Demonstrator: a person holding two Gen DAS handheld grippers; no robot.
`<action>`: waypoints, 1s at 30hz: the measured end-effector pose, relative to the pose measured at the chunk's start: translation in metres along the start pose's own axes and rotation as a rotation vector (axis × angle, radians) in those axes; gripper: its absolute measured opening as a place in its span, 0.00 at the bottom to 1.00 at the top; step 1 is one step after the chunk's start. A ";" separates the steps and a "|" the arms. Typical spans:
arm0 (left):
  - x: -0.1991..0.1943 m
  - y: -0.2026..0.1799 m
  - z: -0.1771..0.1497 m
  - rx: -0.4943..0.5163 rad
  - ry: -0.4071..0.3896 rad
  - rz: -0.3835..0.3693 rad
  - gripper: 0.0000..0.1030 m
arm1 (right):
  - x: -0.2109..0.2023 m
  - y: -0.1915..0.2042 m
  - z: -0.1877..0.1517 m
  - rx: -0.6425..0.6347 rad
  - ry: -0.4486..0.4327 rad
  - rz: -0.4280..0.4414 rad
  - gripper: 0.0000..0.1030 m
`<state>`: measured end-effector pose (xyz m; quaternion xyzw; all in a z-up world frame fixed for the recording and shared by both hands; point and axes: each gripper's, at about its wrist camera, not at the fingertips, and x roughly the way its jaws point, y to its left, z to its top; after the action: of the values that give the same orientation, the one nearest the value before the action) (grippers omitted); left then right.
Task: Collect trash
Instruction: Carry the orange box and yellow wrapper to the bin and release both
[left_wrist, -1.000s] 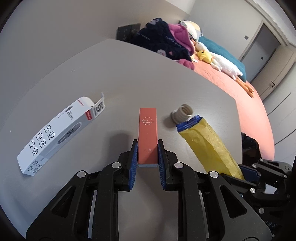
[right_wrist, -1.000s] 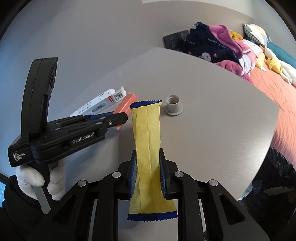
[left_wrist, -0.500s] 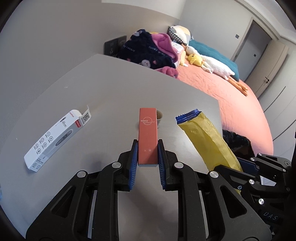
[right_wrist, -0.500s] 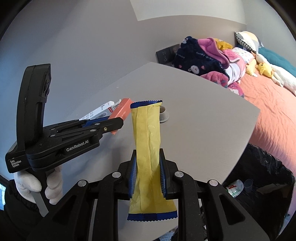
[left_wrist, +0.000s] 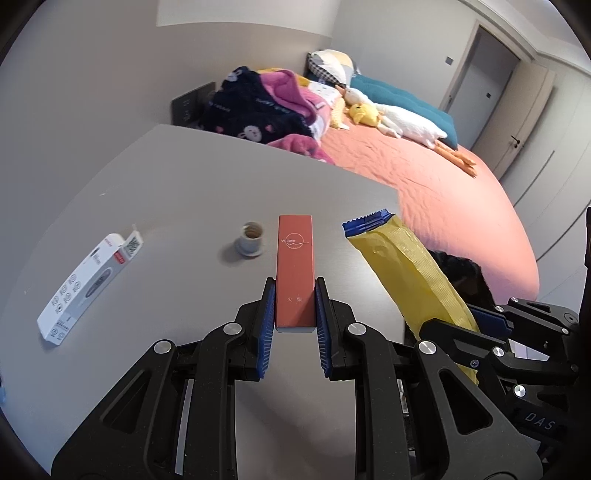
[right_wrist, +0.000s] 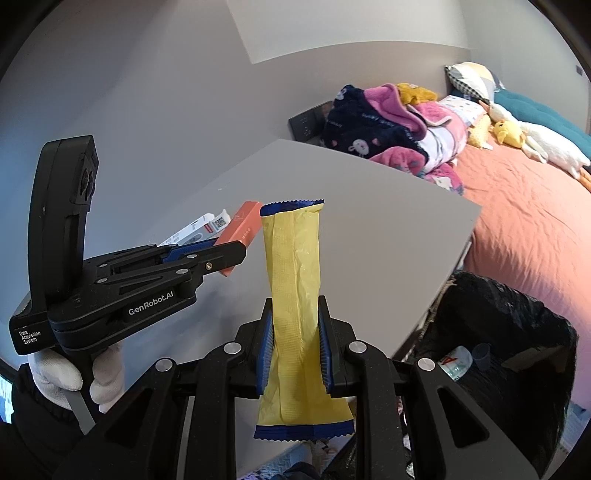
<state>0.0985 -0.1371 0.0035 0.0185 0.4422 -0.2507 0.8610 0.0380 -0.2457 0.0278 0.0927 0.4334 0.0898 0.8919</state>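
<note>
My left gripper (left_wrist: 294, 295) is shut on an orange box (left_wrist: 295, 258) and holds it above the grey table (left_wrist: 184, 177). My right gripper (right_wrist: 295, 314) is shut on a yellow wrapper with blue ends (right_wrist: 293, 288), held upright over the table's right edge. The wrapper (left_wrist: 406, 266) also shows in the left wrist view, and the orange box (right_wrist: 240, 225) in the right wrist view. A white carton (left_wrist: 88, 280) and a small grey cap (left_wrist: 251, 238) lie on the table. A black trash bag (right_wrist: 498, 350) with a bottle inside stands beside the table.
A bed with an orange sheet (left_wrist: 424, 177), piled clothes (left_wrist: 266, 107) and plush toys (left_wrist: 388, 118) lies beyond the table. A grey wall (right_wrist: 147, 92) is behind the table. A door (left_wrist: 476, 74) is at the far right.
Both grippers have risen and drawn back from the table with their items. The cap and white carton now look farther away, and the trash bag has come into the right wrist view.
</note>
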 end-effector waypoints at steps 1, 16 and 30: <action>0.001 -0.005 0.001 0.008 0.000 -0.004 0.19 | -0.003 -0.003 -0.001 0.006 -0.004 -0.005 0.22; 0.012 -0.070 0.007 0.111 0.013 -0.071 0.19 | -0.045 -0.052 -0.019 0.097 -0.048 -0.069 0.22; 0.024 -0.124 0.012 0.186 0.026 -0.136 0.19 | -0.077 -0.097 -0.035 0.176 -0.085 -0.132 0.22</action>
<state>0.0634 -0.2578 0.0158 0.0714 0.4285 -0.3481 0.8308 -0.0289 -0.3550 0.0416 0.1456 0.4068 -0.0115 0.9018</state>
